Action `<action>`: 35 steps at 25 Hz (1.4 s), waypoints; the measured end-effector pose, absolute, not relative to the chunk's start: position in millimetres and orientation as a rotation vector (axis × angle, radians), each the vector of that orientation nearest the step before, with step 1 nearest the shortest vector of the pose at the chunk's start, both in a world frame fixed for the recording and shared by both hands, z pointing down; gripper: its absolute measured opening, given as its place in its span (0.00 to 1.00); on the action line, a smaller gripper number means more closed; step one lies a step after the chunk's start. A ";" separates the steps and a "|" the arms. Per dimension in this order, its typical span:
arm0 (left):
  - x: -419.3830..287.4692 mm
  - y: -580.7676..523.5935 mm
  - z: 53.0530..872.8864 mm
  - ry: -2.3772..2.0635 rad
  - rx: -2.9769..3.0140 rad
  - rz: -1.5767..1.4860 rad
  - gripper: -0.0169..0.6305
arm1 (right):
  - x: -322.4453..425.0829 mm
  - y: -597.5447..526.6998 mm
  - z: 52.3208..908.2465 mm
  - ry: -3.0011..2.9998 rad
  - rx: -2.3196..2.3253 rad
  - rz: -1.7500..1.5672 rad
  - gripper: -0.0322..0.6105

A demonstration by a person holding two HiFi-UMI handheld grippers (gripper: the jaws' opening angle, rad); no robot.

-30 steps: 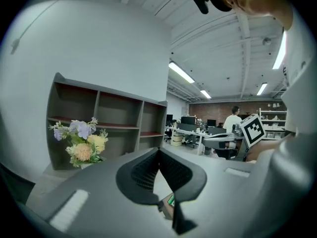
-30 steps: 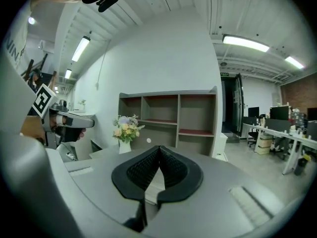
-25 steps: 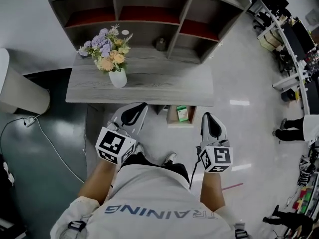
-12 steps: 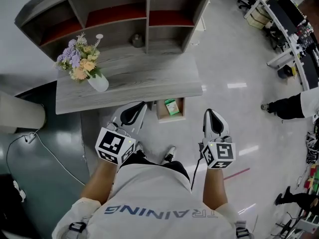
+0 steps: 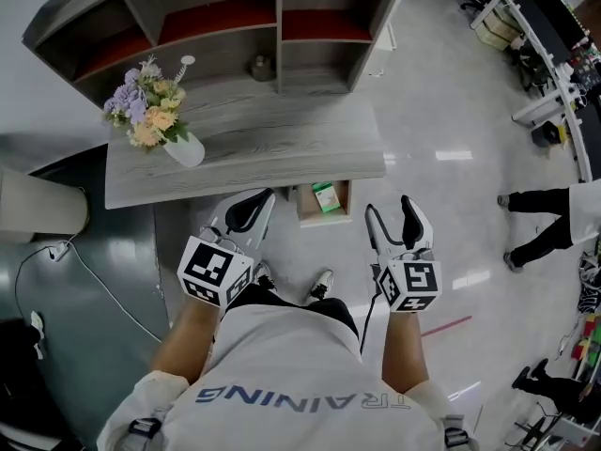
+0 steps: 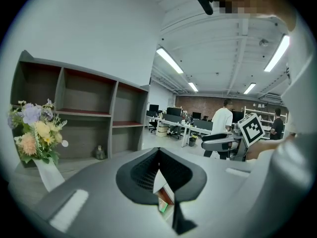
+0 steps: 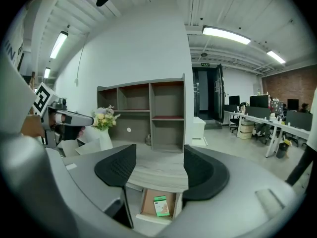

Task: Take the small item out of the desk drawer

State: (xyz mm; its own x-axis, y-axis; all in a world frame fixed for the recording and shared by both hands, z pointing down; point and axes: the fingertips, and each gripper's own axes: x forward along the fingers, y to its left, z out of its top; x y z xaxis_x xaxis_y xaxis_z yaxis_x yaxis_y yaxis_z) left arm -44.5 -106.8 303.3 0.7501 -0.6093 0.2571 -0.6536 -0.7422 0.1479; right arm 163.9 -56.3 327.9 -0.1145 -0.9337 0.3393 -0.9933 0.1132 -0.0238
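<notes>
A small green-and-white box [image 5: 326, 196] lies in the open wooden drawer [image 5: 306, 212] under the front edge of the grey desk [image 5: 282, 144]. In the right gripper view the box [image 7: 159, 206] shows in the drawer [image 7: 146, 202], low between my jaws. My right gripper [image 5: 392, 212] hangs in the air in front of the drawer, to its right. Its jaws are opening and hold nothing. My left gripper [image 5: 252, 207] is shut and empty, just left of the drawer. Past its closed tips [image 6: 158, 155] a sliver of the box [image 6: 162, 206] shows.
A white vase of flowers [image 5: 183, 148] stands on the desk's left part, and a small jar [image 5: 260, 67] sits by the shelf unit [image 5: 272, 26] at the back. A cable [image 5: 84, 266] trails on the dark floor to the left. A person [image 5: 545, 219] walks at the right.
The right gripper's jaws have come apart; half a second ago they were together. Both grippers stay in front of the desk, and the left one is unchanged.
</notes>
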 end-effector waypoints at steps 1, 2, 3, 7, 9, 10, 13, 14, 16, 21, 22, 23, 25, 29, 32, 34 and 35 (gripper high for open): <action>-43.8 -107.4 302.4 -0.995 2.722 0.279 0.02 | 163.9 -56.4 327.9 -2.151 1.906 0.361 0.56; -43.3 -108.0 301.6 -0.993 2.724 0.277 0.02 | 163.4 -56.6 327.8 -2.154 1.898 0.361 0.58; -42.9 -108.4 300.9 -0.991 2.726 0.276 0.02 | 162.3 -57.0 327.6 -2.158 1.890 0.360 0.61; -42.9 -108.1 299.8 -0.985 2.729 0.278 0.02 | 154.4 -58.4 327.0 -2.175 1.854 0.327 0.78; -43.4 -107.8 300.3 -0.979 2.730 0.279 0.02 | 149.1 -58.7 329.7 -2.179 1.836 0.325 0.88; -43.4 -107.3 300.7 -0.974 2.732 0.281 0.02 | 146.8 -58.4 331.5 -2.181 1.829 0.330 0.92; -43.5 -105.5 303.3 -0.962 2.731 0.285 0.02 | 141.2 -56.2 340.9 -2.181 1.792 0.360 0.97; -44.0 -105.1 305.2 -0.960 2.728 0.287 0.02 | 139.5 -55.5 346.8 -2.175 1.771 0.374 0.97; -45.7 -103.4 310.8 -0.962 2.716 0.299 0.02 | 137.2 -54.0 363.3 -2.148 1.726 0.402 0.95; -54.4 -98.1 335.6 -0.977 2.664 0.361 0.02 | 133.1 -53.8 425.3 -2.071 1.626 0.504 0.95; -56.6 -97.2 343.0 -0.979 2.649 0.376 0.03 | 131.7 -54.3 440.8 -2.056 1.604 0.526 0.95; -58.6 -95.8 350.7 -0.982 2.633 0.390 0.02 | 130.2 -54.5 456.9 -2.040 1.581 0.547 0.95; -61.6 -93.2 366.0 -0.992 2.603 0.416 0.02 | 128.1 -55.4 489.0 -2.008 1.535 0.586 0.95; -69.2 -90.8 397.2 -1.037 2.539 0.457 0.02 | 124.2 -64.5 552.8 -1.963 1.461 0.643 0.95; -75.2 -85.4 420.3 -1.070 2.474 0.465 0.02 | 121.7 -74.1 596.4 -1.932 1.417 0.680 0.95; -76.3 -83.2 433.4 -1.087 2.443 0.467 0.02 | 123.6 -82.9 620.9 -1.914 1.410 0.701 0.95; -76.0 -82.9 439.1 -1.092 2.432 0.468 0.02 | 125.3 -87.3 631.6 -1.905 1.407 0.710 0.95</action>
State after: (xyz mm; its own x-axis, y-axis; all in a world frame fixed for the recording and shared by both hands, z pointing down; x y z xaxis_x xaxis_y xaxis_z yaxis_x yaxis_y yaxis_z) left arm -76.0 -82.9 439.1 0.6323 -0.6185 0.4665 -0.7644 -0.5962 0.2455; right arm 125.3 -87.3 631.6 -0.2061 -0.6042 0.7697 -0.9606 0.2748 -0.0415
